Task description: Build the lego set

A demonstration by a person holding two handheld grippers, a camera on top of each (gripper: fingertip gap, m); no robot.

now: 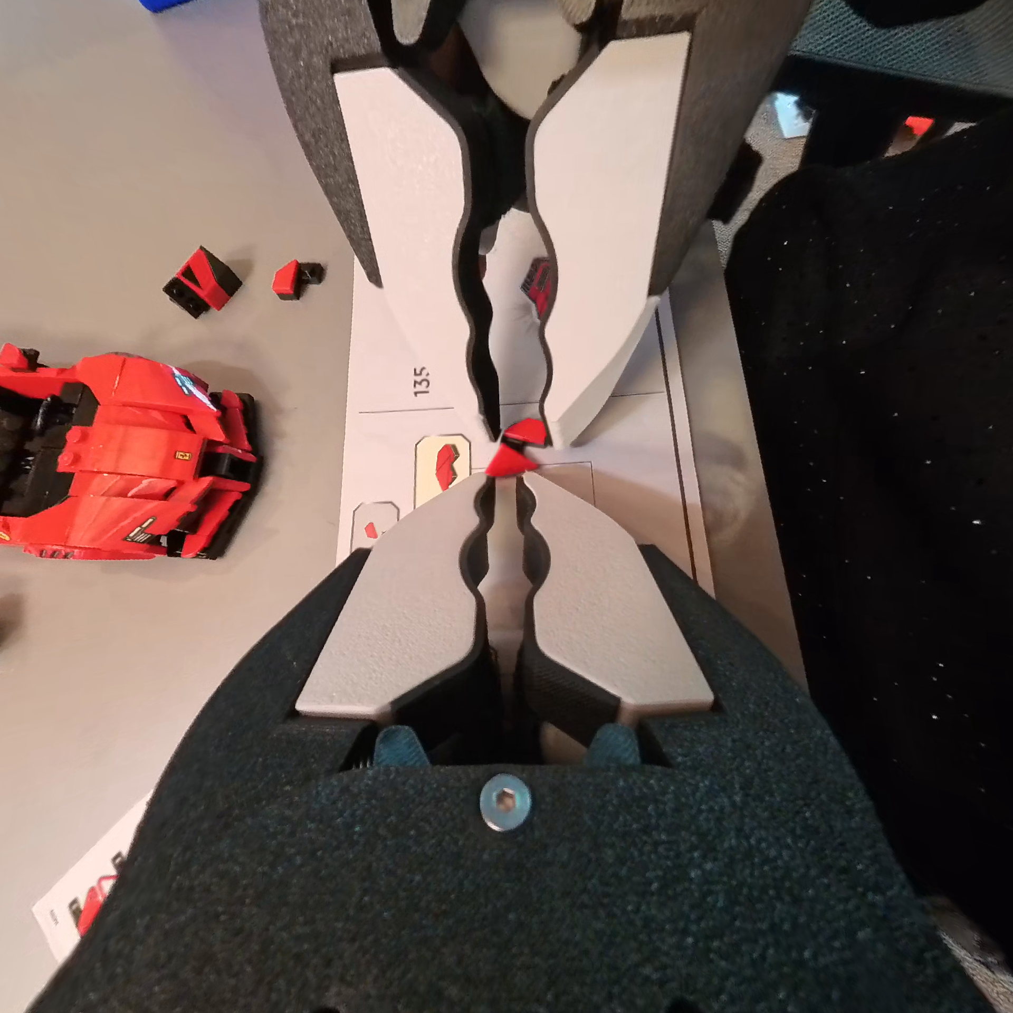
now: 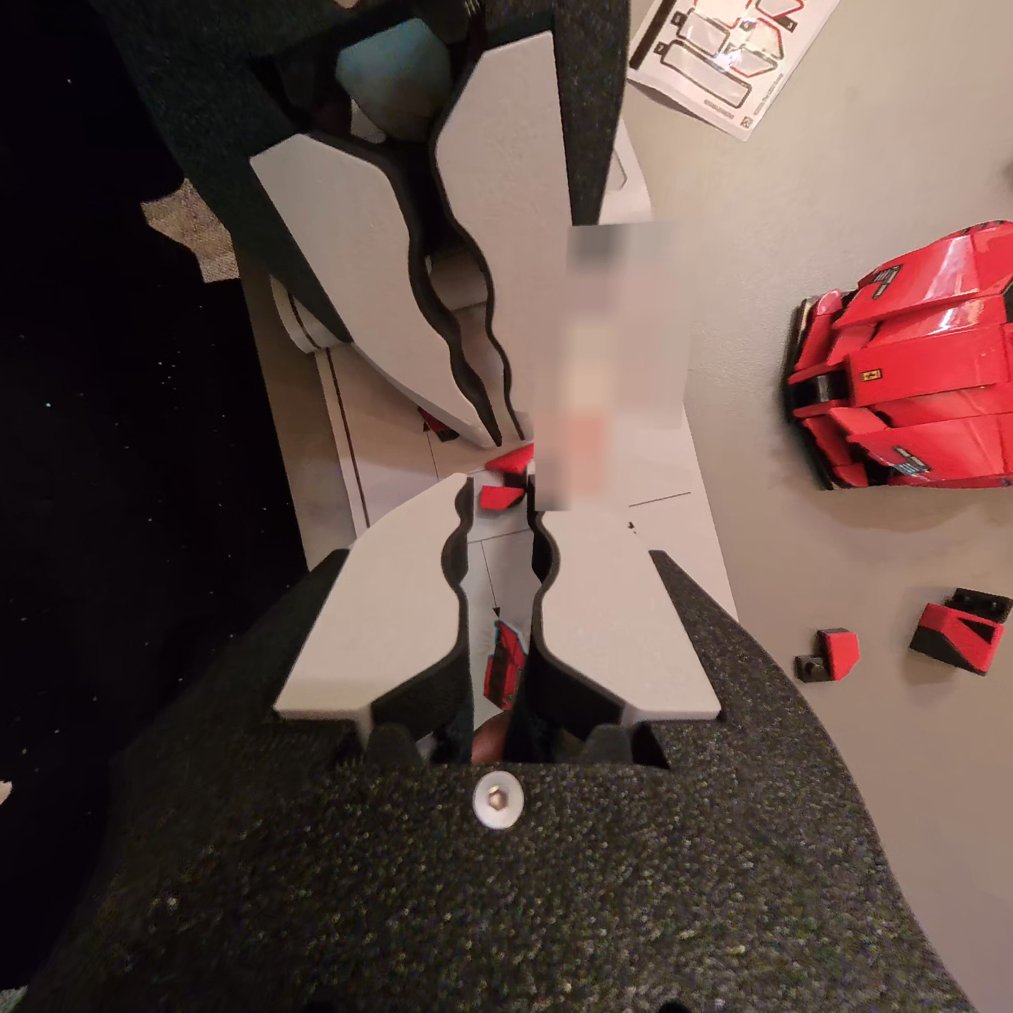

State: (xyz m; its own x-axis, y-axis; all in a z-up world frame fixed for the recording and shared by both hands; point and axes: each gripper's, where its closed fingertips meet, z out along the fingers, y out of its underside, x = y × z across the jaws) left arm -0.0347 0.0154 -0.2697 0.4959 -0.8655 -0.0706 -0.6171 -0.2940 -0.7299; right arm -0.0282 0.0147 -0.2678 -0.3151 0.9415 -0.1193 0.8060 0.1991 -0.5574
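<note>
1. Now tip to tip over the booklet [image 1: 630, 493]: left gripper [image 1: 505, 482] clenched on a red wedge [image 1: 510, 463], right gripper [image 2: 501, 493] clenched on a red-and-black piece [image 2: 498, 498]
2. Pieces lie straight ahead of each claw, touching or nearly so; I cannot tell which. Joining looks like a short push along the shared finger line
3. Small glossy plastic, sloped faces; wavy black pads
4. Car [image 1: 126, 455] and two loose sub-builds [image 1: 201, 280] sit aside on the matte table [image 1: 137, 137]
</note>
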